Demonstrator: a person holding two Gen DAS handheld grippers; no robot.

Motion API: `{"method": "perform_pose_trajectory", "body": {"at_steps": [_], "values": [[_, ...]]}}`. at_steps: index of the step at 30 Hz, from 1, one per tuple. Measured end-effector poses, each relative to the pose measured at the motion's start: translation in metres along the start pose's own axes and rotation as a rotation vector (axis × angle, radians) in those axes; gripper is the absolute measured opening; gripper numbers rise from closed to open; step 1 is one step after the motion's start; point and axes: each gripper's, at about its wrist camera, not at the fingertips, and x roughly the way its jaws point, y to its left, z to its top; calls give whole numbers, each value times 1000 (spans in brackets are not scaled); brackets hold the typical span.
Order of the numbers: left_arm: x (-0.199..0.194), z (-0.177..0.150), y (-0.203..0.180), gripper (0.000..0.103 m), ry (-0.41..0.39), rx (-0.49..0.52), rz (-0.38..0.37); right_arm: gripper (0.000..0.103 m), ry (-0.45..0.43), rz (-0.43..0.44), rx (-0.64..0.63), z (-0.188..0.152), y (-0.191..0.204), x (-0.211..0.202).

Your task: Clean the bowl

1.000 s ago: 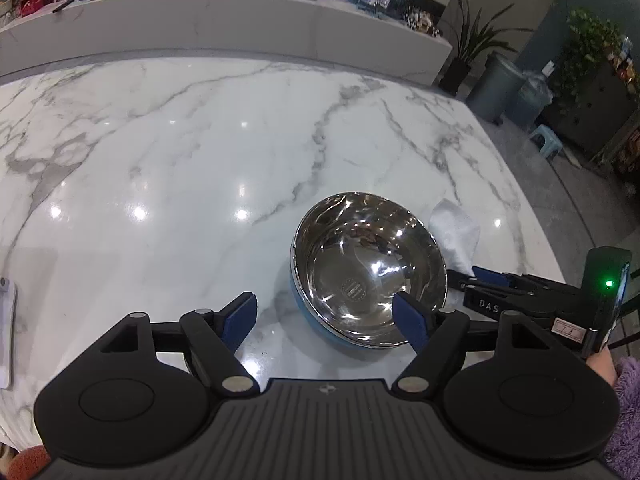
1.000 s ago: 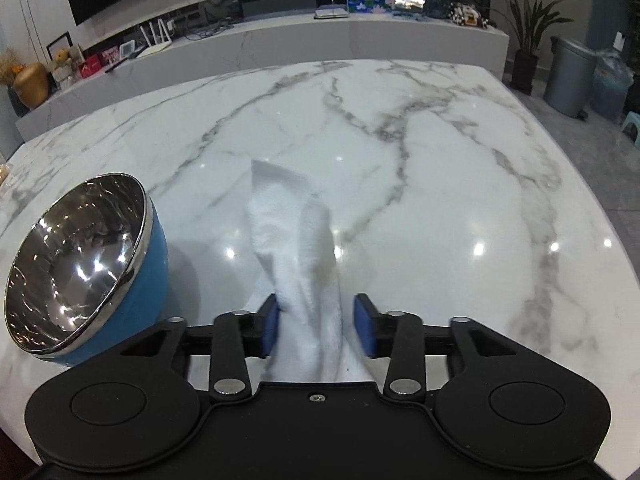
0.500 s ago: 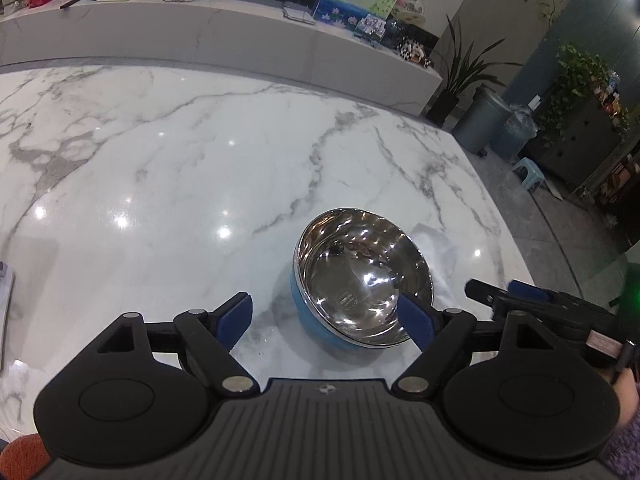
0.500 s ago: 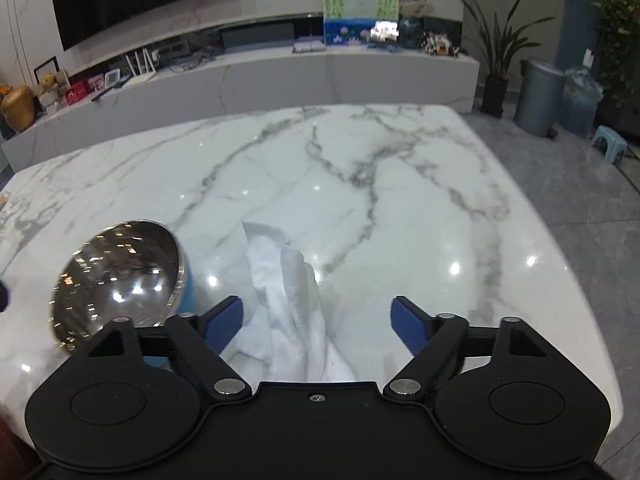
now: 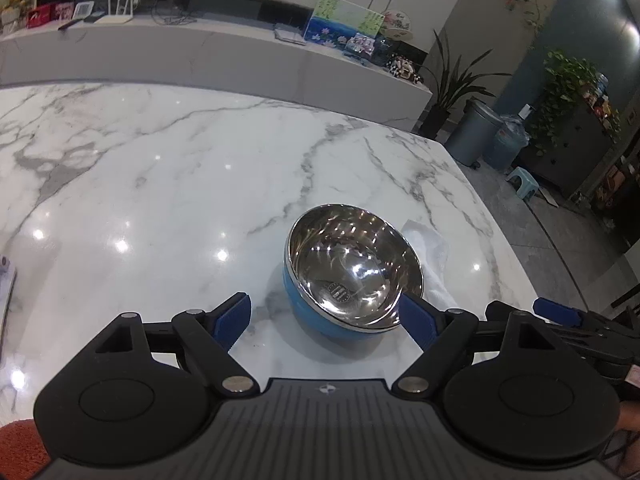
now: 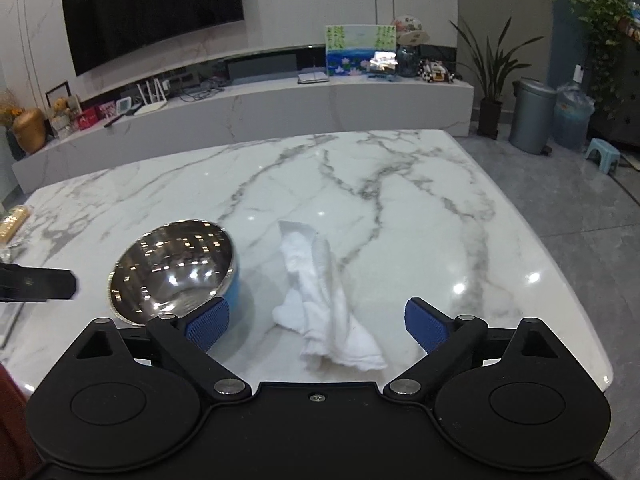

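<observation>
A steel bowl with a blue outside (image 5: 352, 276) stands upright on the marble table (image 5: 160, 184); it also shows in the right wrist view (image 6: 176, 272). A crumpled white cloth (image 6: 324, 300) lies on the table just right of the bowl, partly hidden behind it in the left wrist view (image 5: 430, 256). My left gripper (image 5: 324, 320) is open and empty, raised near the bowl's near side. My right gripper (image 6: 316, 320) is open and empty, raised above the near end of the cloth.
The table's right edge (image 6: 560, 264) drops to a grey floor with bins (image 6: 532, 116) and a small stool (image 6: 604, 156). A flat object (image 5: 6, 300) lies at the table's left edge. A long counter (image 6: 240, 108) runs behind the table.
My right gripper has opened and let go of the cloth, which now lies on the table. Both grippers have pulled back and up from the bowl and cloth.
</observation>
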Motion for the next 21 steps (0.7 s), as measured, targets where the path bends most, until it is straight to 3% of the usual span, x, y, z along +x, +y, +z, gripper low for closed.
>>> {"method": "perform_pose_trajectory", "body": {"at_steps": [2, 4, 10, 21], "values": [[2, -5, -1, 84, -18, 8, -2, 95, -1, -3, -11, -3, 3, -2], [4, -9, -3, 103, -21, 14, -9, 95, 2, -2, -15, -6, 4, -3], [4, -17, -14, 103, -17, 36, -5, 95, 6, 12, 7, -17, 4, -11], [5, -34, -26, 103, 4, 97, 81, 95, -3, -7, 32, -37, 10, -20]]}}
